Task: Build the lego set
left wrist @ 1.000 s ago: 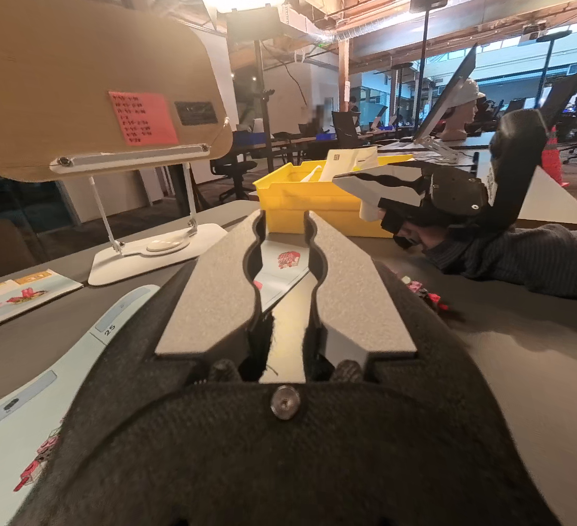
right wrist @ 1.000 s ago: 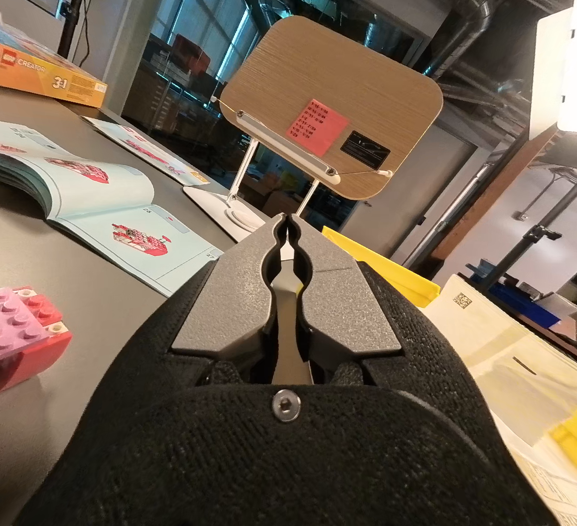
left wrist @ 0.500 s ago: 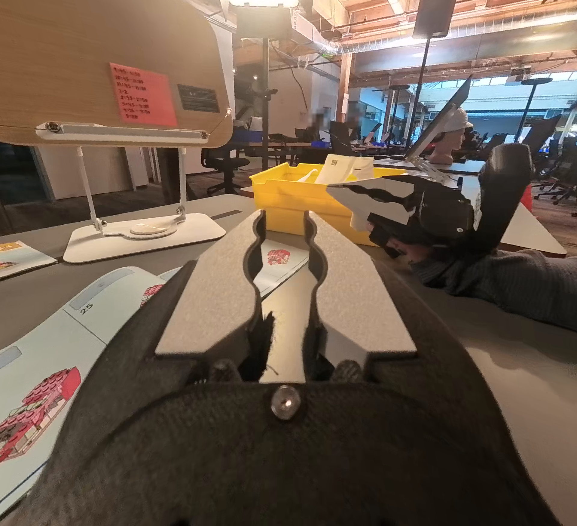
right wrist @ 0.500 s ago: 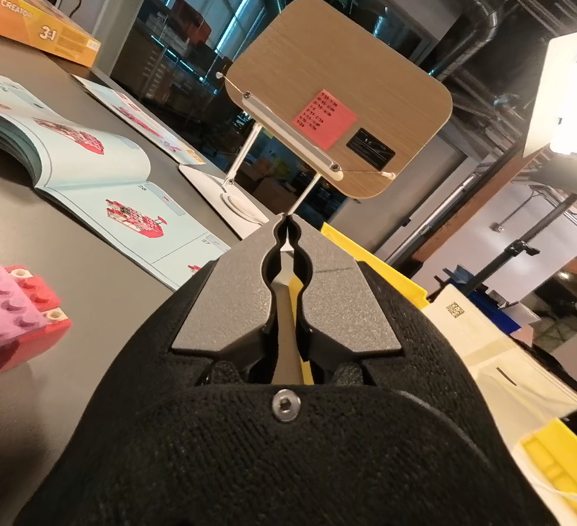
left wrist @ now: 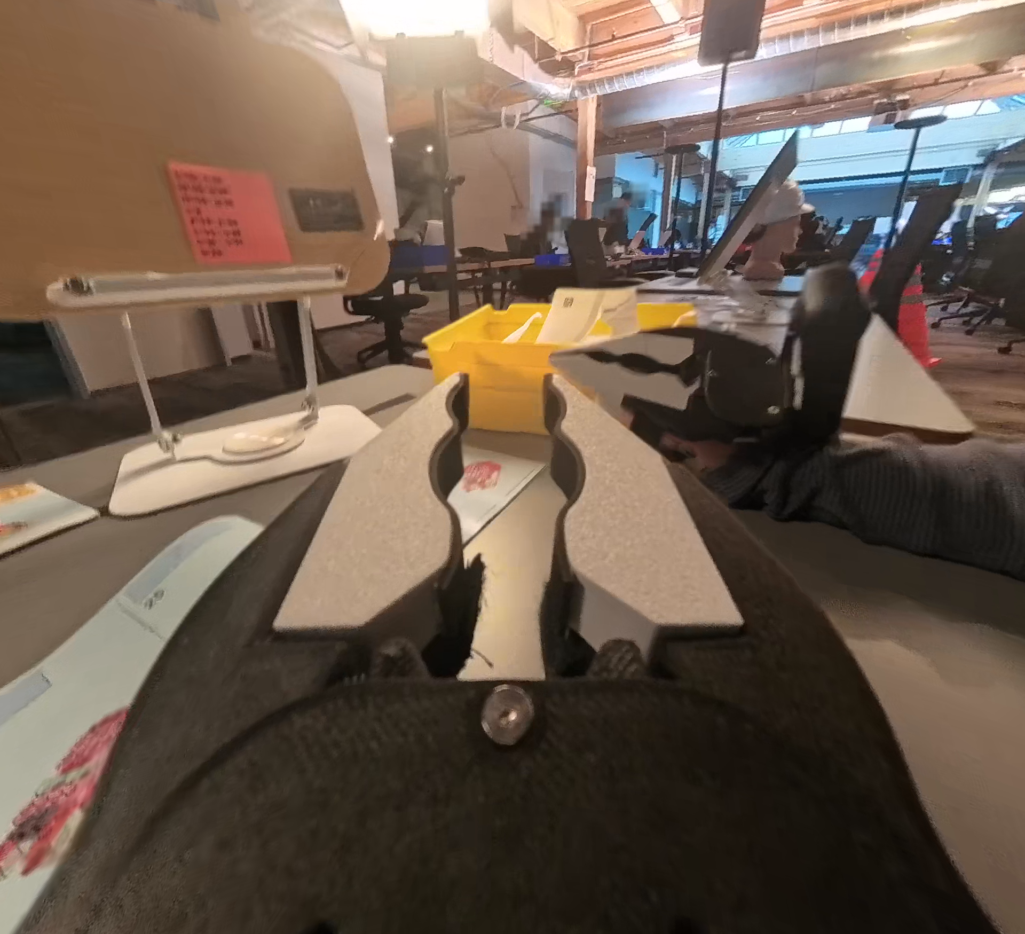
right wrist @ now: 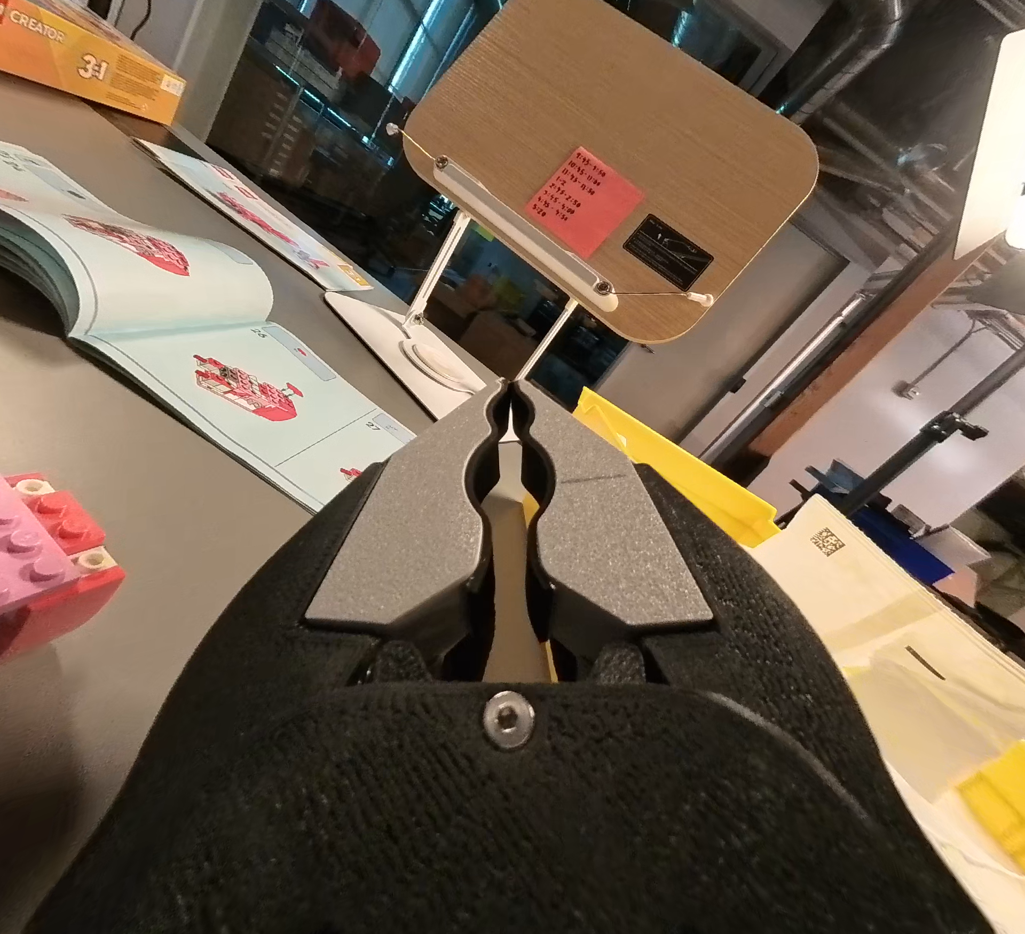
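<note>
Only right view shows brick model (right wrist: 50, 552), right gripper (right wrist: 511, 387) closed empty, left gripper (left wrist: 505, 386) parted, empty

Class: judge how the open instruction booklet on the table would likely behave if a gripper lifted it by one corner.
The instruction booklet would probably flop: its thin pages already curve. Likely light, since it is only paper. Loose pages may fan open, as the stack at its left edge suggests.

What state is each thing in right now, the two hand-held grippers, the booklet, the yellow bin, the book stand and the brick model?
Left hand-held gripper: open, nothing between its fingers.
Right hand-held gripper: shut, tips together, holding nothing.
Booklet: lying open on the table.
Yellow bin: uncovered, papers sticking out.
Book stand: upright, board tilted, no book on it.
Brick model: partly built, resting on the table.
</note>
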The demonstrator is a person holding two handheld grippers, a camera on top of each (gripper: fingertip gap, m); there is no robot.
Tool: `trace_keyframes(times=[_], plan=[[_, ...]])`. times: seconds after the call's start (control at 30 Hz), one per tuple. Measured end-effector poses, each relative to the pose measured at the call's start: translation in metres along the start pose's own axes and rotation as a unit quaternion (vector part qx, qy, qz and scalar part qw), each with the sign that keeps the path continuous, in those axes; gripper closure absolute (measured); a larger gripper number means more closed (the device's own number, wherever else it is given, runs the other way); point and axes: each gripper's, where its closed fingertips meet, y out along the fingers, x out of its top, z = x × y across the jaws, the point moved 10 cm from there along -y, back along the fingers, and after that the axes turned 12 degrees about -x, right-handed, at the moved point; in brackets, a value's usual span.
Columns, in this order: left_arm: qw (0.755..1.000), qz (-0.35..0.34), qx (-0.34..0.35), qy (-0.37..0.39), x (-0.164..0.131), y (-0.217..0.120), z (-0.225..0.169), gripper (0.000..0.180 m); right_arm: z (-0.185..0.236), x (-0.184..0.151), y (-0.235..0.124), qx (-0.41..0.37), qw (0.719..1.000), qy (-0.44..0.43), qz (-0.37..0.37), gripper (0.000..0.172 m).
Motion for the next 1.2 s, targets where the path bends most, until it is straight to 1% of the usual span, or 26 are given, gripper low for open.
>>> trace_keyframes(times=[0.1, 0.13, 0.17, 0.23, 0.3, 0.33, 0.4, 0.47, 0.5, 0.57, 0.6, 0.63, 0.67, 0.73, 0.8, 0.83, 0.87, 0.93, 1.0, 1.1, 1.2], plan=[[0.999, -0.024, -0.022, -0.035, 0.048, -0.014, -0.016, 0.151, 0.001, 0.0, 0.0, 0.006, 1.0, 0.0, 0.0, 0.172], [0.999, -0.018, -0.007, -0.049, 0.064, -0.024, -0.02, 0.152, 0.002, 0.0, 0.0, 0.009, 1.0, -0.002, -0.001, 0.172], [0.998, 0.002, 0.021, -0.057, 0.079, -0.037, -0.022, 0.152, 0.003, 0.0, 0.001, 0.012, 1.0, -0.005, -0.003, 0.172], [0.993, 0.078, 0.067, -0.063, 0.108, -0.068, -0.02, 0.158, 0.005, 0.001, 0.001, 0.018, 1.0, -0.009, -0.006, 0.172], [0.974, 0.17, 0.132, -0.064, 0.132, -0.106, -0.007, 0.164, 0.007, 0.002, 0.002, 0.022, 1.0, -0.01, -0.01, 0.172], [0.956, 0.224, 0.178, -0.063, 0.141, -0.126, 0.004, 0.165, 0.008, 0.002, 0.003, 0.024, 1.0, -0.009, -0.011, 0.172], [0.9, 0.324, 0.284, -0.062, 0.155, -0.166, 0.033, 0.162, 0.008, 0.002, 0.004, 0.026, 1.0, -0.003, -0.012, 0.172], [0.84, 0.413, 0.341, -0.085, 0.16, -0.199, 0.062, 0.162, 0.009, 0.002, 0.005, 0.028, 1.0, 0.0, -0.012, 0.172], [0.8, 0.471, 0.353, -0.114, 0.157, -0.213, 0.076, 0.162, 0.009, 0.002, 0.005, 0.029, 1.0, -0.001, -0.012, 0.172], [0.707, 0.586, 0.357, -0.174, 0.143, -0.238, 0.102, 0.162, 0.009, 0.002, 0.005, 0.029, 1.0, -0.001, -0.013, 0.172], [0.672, 0.621, 0.35, -0.202, 0.134, -0.248, 0.113, 0.169, 0.009, 0.002, 0.005, 0.029, 1.0, 0.0, -0.013, 0.172], [0.64, 0.645, 0.349, -0.23, 0.125, -0.256, 0.123, 0.173, 0.009, 0.002, 0.005, 0.029, 1.0, 0.001, -0.012, 0.172], [0.611, 0.667, 0.343, -0.255, 0.116, -0.264, 0.131, 0.175, 0.008, 0.001, 0.005, 0.028, 1.0, 0.002, -0.011, 0.172], [0.555, 0.697, 0.336, -0.306, 0.099, -0.277, 0.143, 0.171, 0.007, 0.001, 0.005, 0.025, 1.0, 0.008, -0.01, 0.172], [0.511, 0.716, 0.324, -0.347, 0.082, -0.286, 0.148, 0.163, 0.006, 0.0, 0.005, 0.023, 1.0, 0.013, -0.008, 0.172], [0.49, 0.731, 0.327, -0.346, 0.076, -0.29, 0.151, 0.161, 0.005, 0.0, 0.005, 0.022, 1.0, 0.016, -0.008, 0.172], [0.47, 0.748, 0.327, -0.336, 0.07, -0.294, 0.154, 0.161, 0.005, 0.0, 0.005, 0.022, 1.0, 0.017, -0.007, 0.172], [0.44, 0.769, 0.326, -0.33, 0.062, -0.298, 0.158, 0.165, 0.005, 0.0, 0.005, 0.022, 1.0, 0.019, -0.007, 0.172], [0.422, 0.777, 0.324, -0.337, 0.056, -0.302, 0.16, 0.166, 0.005, 0.0, 0.005, 0.024, 0.999, 0.019, -0.007, 0.172], [0.413, 0.776, 0.322, -0.352, 0.049, -0.307, 0.162, 0.166, 0.006, 0.0, 0.005, 0.028, 0.999, 0.017, -0.008, 0.172], [0.418, 0.781, 0.31, -0.346, 0.042, -0.309, 0.163, 0.168, 0.006, 0.0, 0.005, 0.028, 0.999, 0.015, -0.01, 0.172]])
